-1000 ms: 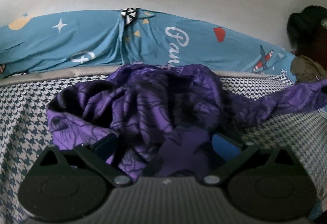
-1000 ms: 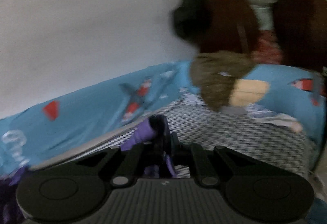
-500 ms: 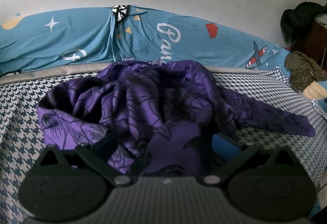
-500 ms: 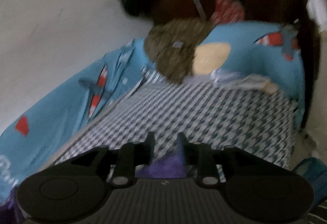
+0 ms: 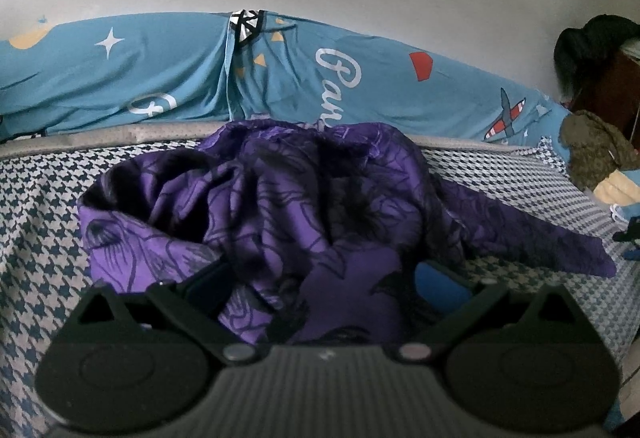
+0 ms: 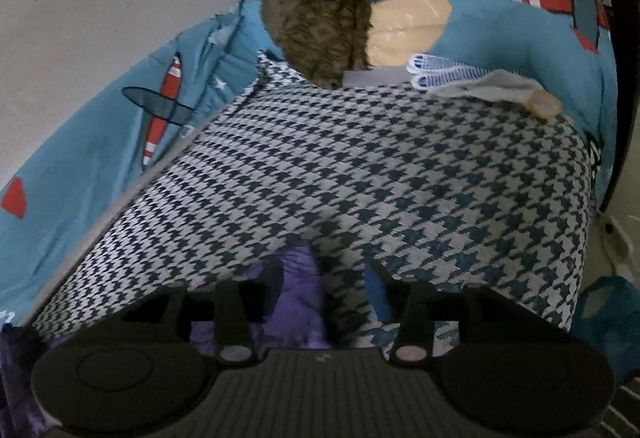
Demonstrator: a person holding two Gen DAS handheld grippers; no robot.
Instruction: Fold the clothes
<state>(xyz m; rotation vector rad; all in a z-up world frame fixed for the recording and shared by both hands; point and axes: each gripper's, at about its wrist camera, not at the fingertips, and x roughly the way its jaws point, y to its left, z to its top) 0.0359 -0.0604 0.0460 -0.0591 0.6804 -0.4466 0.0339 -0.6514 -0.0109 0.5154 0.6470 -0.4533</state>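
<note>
On the bed, purple garment [image 5: 304, 206]: your cloth lies bunched in a heap on the houndstooth cover [image 5: 36, 206], one sleeve-like end spread flat toward the right. A second ago that end was lifted off the cover and stretched taut to the right edge of the left wrist view; now it lies slack on the bed.

Left gripper [image 5: 320, 278]: your jaws stand wide apart with folds of the garment bulging between them. Whether the pads press the cloth you cannot tell from this view. The view matches the earlier ones, and the heap has kept its shape.

Right gripper [image 6: 320, 282]: your jaws are opening. A second ago they were pinched shut on a strip of the purple cloth; now a loose tip of it lies between them, against the left finger [image 6: 276, 290], and the blue right pad [image 6: 376, 294] stands clear of it.

Right wrist view: it looks down much more onto the houndstooth cover than before, when the wall filled most of the picture.

Blue printed sheet [image 5: 160, 78]: it runs along the wall behind the bed.

Brown fuzzy cloth [image 6: 320, 18]: it lies at the far corner of the bed, partly on the blue sheet, well apart from the garment.
</note>
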